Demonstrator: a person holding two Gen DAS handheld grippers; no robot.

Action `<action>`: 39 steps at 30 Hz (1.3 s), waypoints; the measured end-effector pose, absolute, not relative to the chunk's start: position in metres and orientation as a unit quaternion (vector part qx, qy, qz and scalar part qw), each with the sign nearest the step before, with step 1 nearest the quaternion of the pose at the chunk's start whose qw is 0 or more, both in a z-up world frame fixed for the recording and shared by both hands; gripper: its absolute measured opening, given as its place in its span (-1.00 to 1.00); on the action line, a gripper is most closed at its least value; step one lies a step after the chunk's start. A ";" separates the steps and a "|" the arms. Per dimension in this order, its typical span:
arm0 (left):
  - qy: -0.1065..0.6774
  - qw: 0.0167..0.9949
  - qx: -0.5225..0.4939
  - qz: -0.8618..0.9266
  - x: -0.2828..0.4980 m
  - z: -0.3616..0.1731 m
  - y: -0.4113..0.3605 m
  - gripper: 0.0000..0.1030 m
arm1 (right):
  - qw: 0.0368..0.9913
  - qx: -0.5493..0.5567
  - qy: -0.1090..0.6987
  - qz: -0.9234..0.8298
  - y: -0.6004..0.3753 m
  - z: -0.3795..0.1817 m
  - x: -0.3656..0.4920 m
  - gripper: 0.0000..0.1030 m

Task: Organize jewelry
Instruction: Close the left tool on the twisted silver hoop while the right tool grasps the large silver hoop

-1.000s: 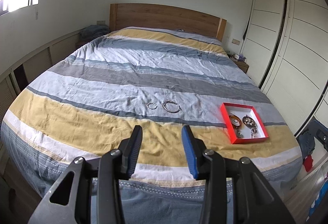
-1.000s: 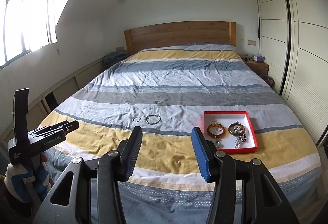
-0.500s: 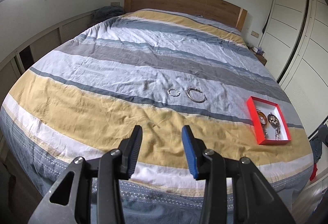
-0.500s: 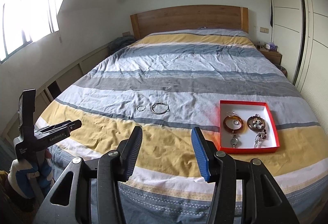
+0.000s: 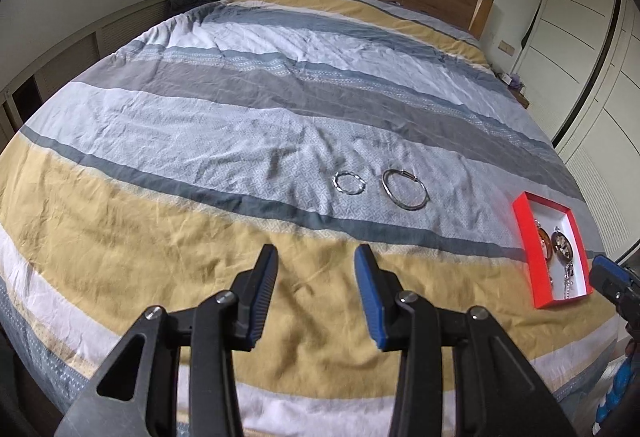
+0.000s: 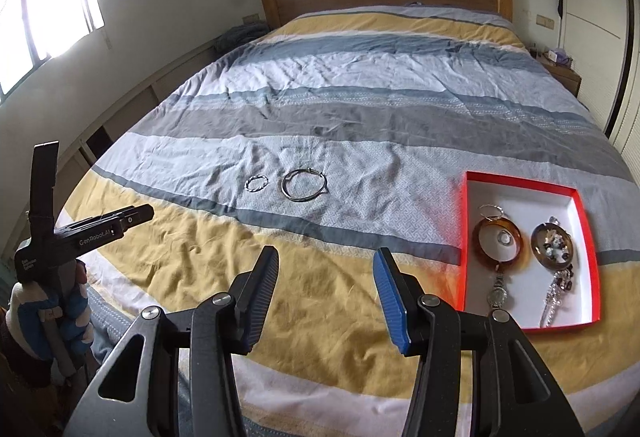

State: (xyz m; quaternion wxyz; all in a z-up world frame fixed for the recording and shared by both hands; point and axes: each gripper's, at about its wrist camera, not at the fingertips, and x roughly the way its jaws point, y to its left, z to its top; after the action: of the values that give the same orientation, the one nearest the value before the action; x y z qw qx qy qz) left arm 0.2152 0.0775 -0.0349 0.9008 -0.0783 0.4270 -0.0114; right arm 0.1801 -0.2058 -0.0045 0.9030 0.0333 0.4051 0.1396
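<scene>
Left gripper (image 5: 316,257), low in the middle of the frame with its fingers apart and holding nothing, should go slowly down over the small ring (image 5: 349,183) just above, beside the big ring (image 5: 405,189), before carrying it to the red box (image 5: 536,265) at the right edge.

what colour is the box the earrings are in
The box is red outside with a white inside, clearest in the right wrist view.
</scene>
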 end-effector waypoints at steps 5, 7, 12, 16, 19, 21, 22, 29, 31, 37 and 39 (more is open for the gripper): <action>0.444 0.891 -0.091 -0.032 0.270 -0.058 0.069 -0.26 | 0.888 0.033 0.430 0.161 -0.193 -0.033 0.239 -0.14; 0.452 0.887 -0.088 -0.034 0.292 -0.070 0.065 -0.27 | 0.883 0.034 0.438 0.167 -0.187 -0.046 0.263 -0.18; 0.475 0.876 -0.082 -0.032 0.338 -0.103 0.057 -0.28 | 0.871 0.046 0.456 0.179 -0.172 -0.078 0.315 -0.29; 0.487 0.870 -0.079 -0.024 0.366 -0.126 0.057 -0.28 | 0.864 0.060 0.466 0.183 -0.164 -0.103 0.351 -0.36; 0.494 0.866 -0.075 -0.021 0.379 -0.141 0.058 -0.28 | 0.860 0.063 0.470 0.186 -0.158 -0.119 0.371 -0.39; 0.496 0.865 -0.066 -0.022 0.383 -0.150 0.057 -0.28 | 0.857 0.064 0.475 0.190 -0.154 -0.129 0.382 -0.41; 0.496 0.866 -0.058 -0.023 0.385 -0.154 0.056 -0.29 | 0.855 0.064 0.477 0.192 -0.152 -0.133 0.386 -0.44; 0.491 0.870 -0.032 -0.036 0.386 -0.167 0.052 -0.29 | 0.849 0.048 0.486 0.204 -0.137 -0.162 0.401 -0.48; 0.487 0.872 -0.025 -0.035 0.387 -0.169 0.049 -0.29 | 0.850 0.040 0.484 0.204 -0.135 -0.166 0.403 -0.48; 0.475 0.880 -0.001 -0.025 0.388 -0.170 0.041 -0.32 | 0.854 0.012 0.480 0.202 -0.128 -0.167 0.406 -0.65; 0.469 0.883 0.011 -0.021 0.386 -0.168 0.037 -0.41 | 0.856 0.012 0.477 0.196 -0.129 -0.166 0.405 -0.75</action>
State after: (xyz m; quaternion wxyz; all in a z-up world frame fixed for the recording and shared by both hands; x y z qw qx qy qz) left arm 0.3862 0.0366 -0.1677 0.8831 0.0111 0.4686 -0.0209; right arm 0.4053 -0.1289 -0.1657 0.8565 0.0123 0.4775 0.1958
